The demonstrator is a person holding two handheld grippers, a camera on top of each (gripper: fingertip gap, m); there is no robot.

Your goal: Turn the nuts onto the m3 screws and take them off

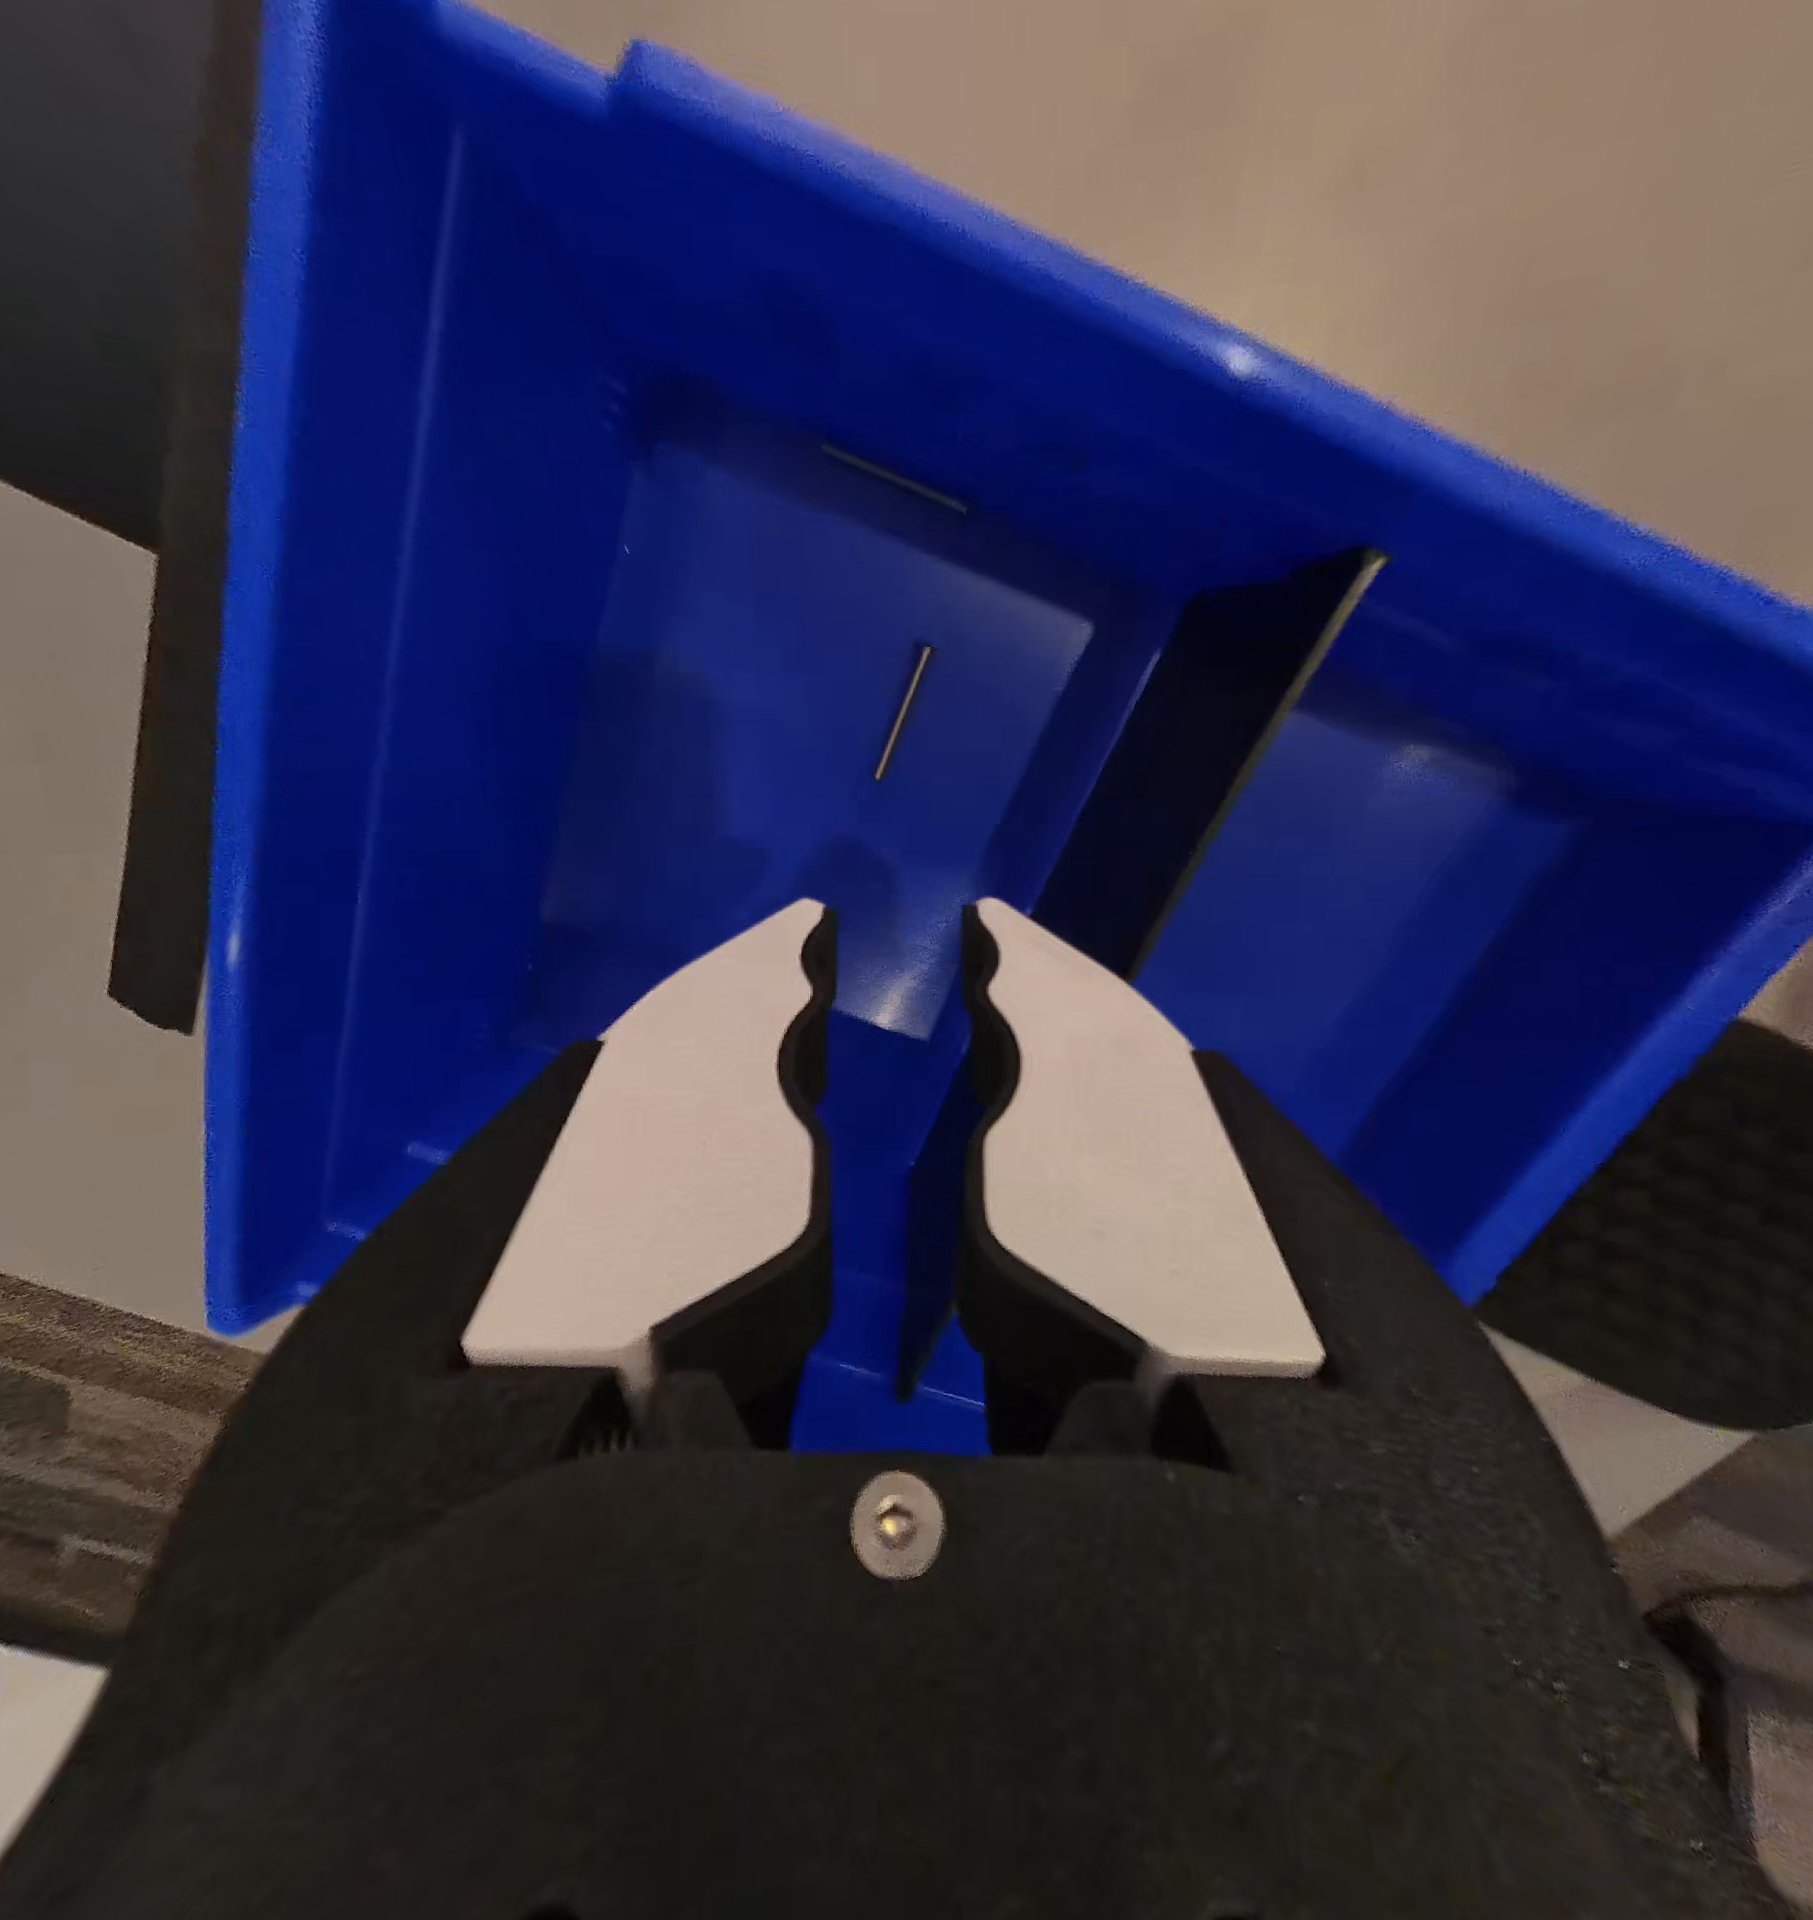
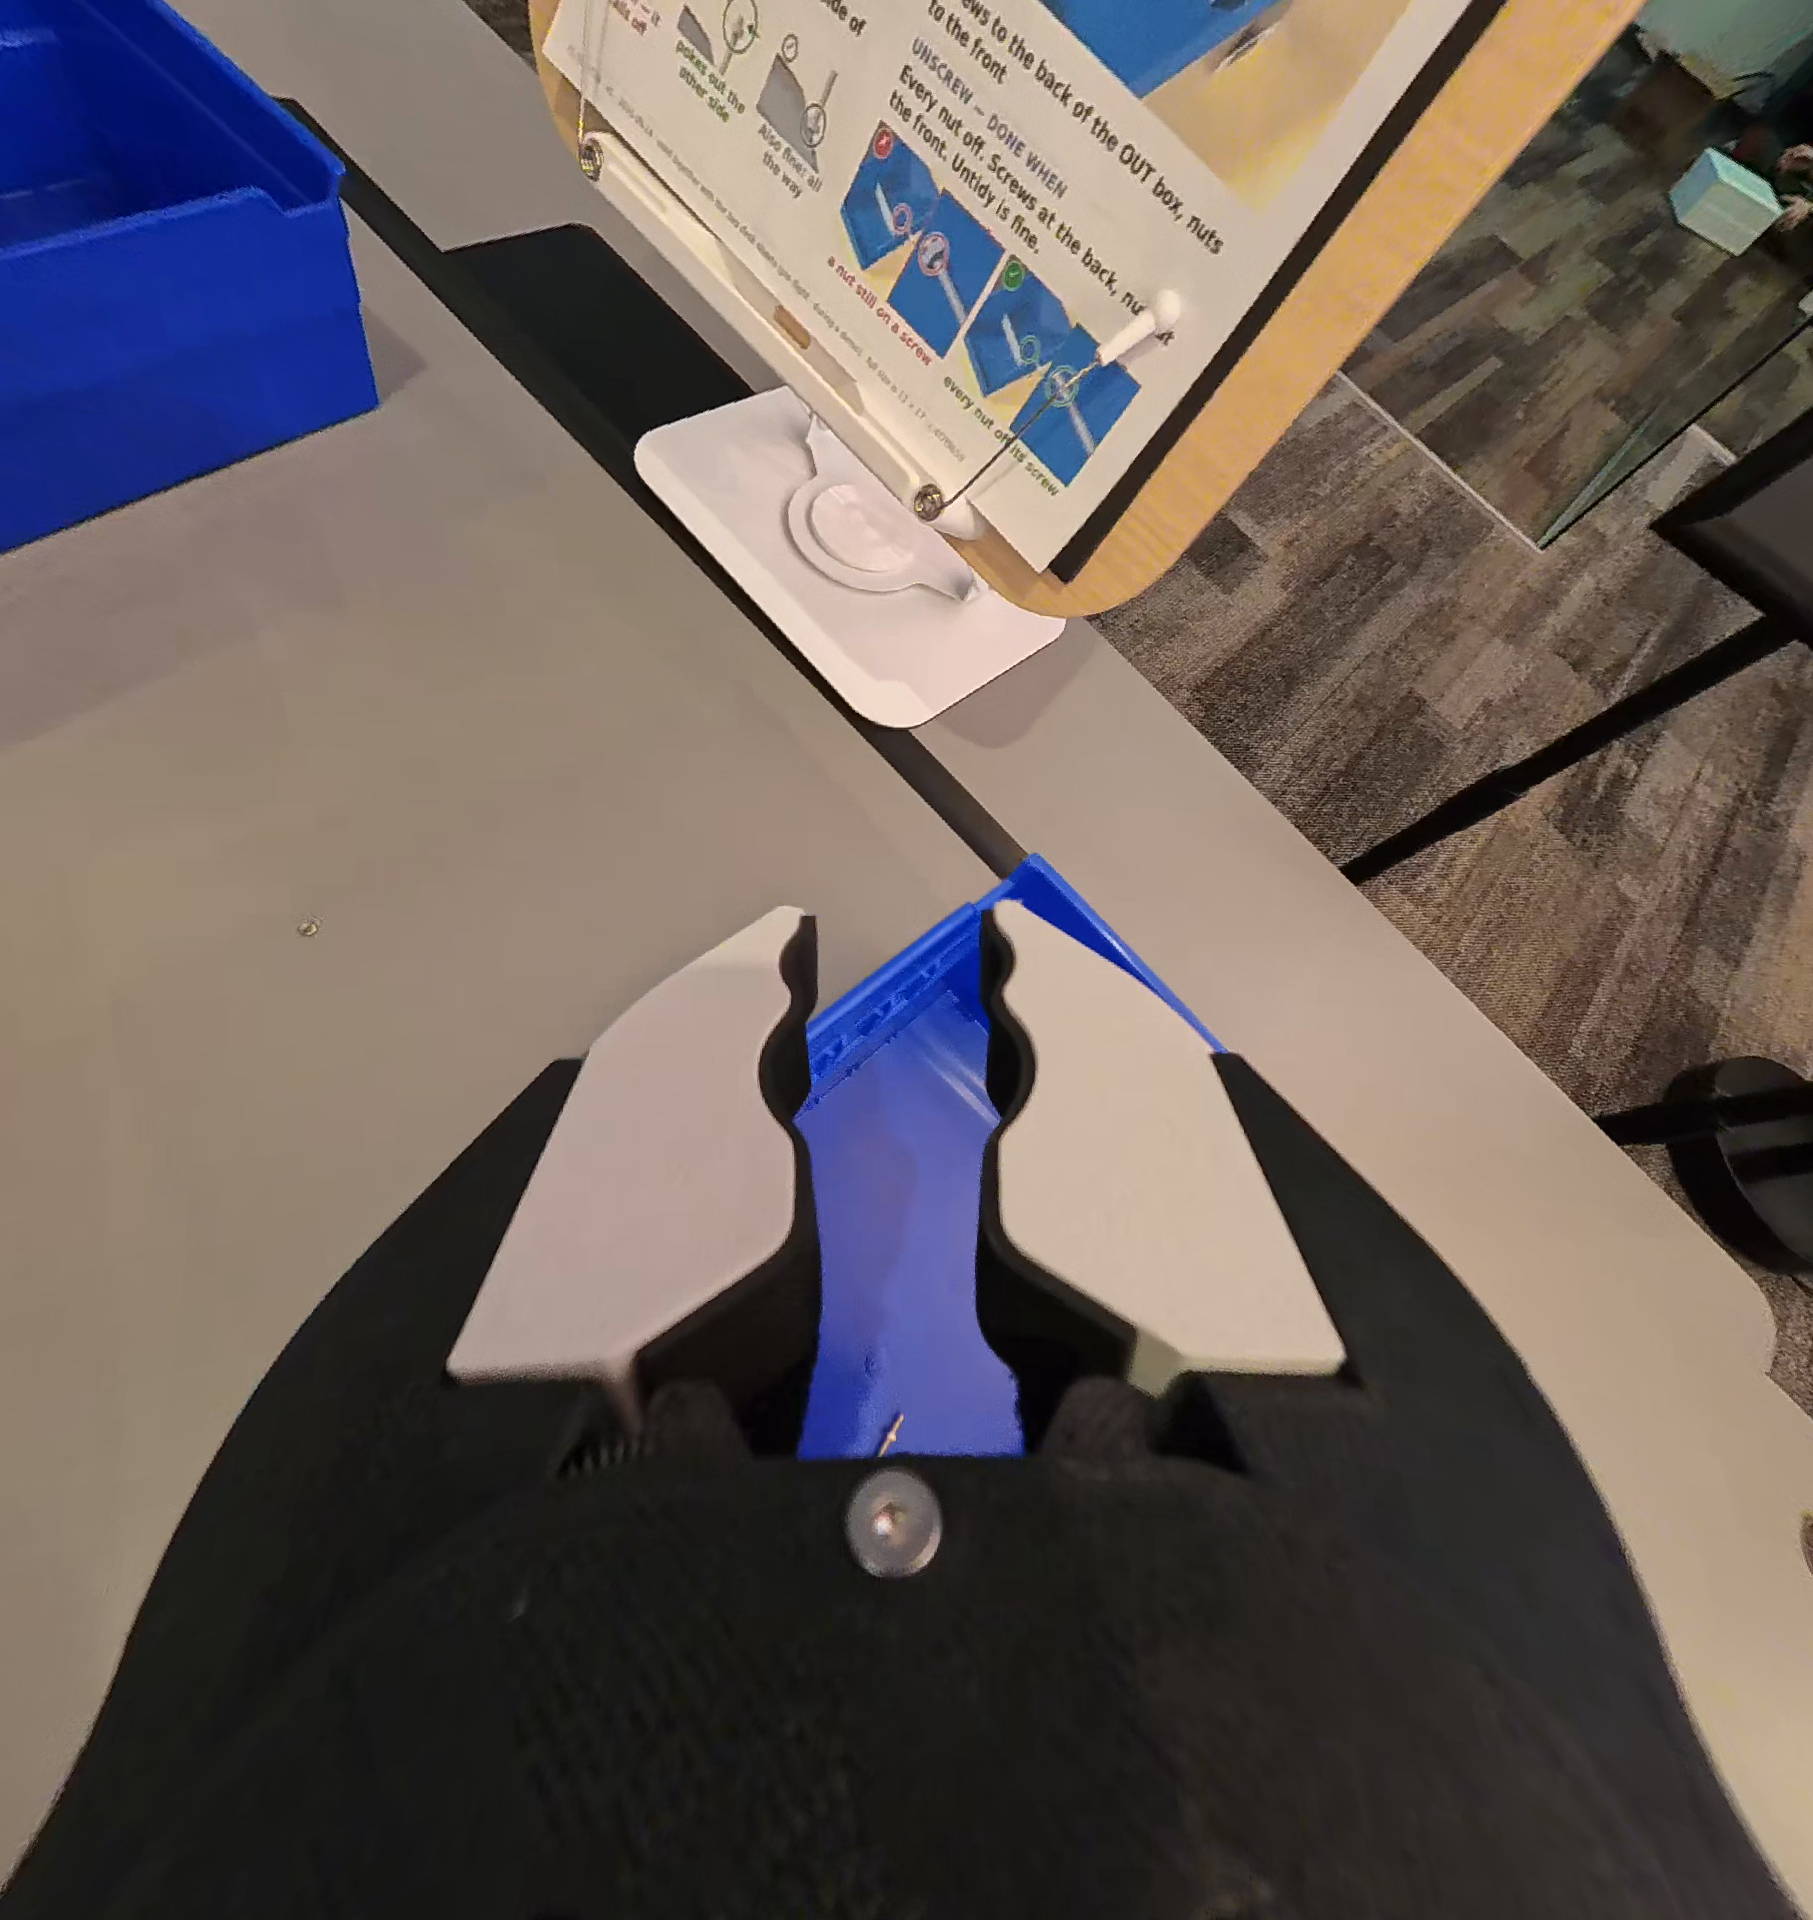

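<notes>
In the left wrist view a blue bin (image 1: 486, 727) with a dark divider (image 1: 1245, 790) fills the frame, tilted and blurred. A thin screw (image 1: 902, 712) lies on its floor. A second thin screw (image 1: 891, 476) lies by the far wall. My left gripper (image 1: 897, 914) has its jaws closed on the bin's near wall where the divider meets it. In the right wrist view my right gripper (image 2: 897, 920) is closed on the tilted wall of a blue bin (image 2: 912, 1195) near the table edge. I cannot tell whether it is the same bin. A small nut (image 2: 308, 925) lies loose on the table.
Another blue bin (image 2: 133, 260) stands at the far left of the grey table (image 2: 414, 727). A white stand (image 2: 850, 613) holds an instruction sheet (image 2: 985, 208) at the back. The table edge runs diagonally to the right, with carpet beyond. A black textured object (image 1: 1660, 1247) sits by the bin's right side. Across from one pair of fingers to the other is roughly 50 centimeters.
</notes>
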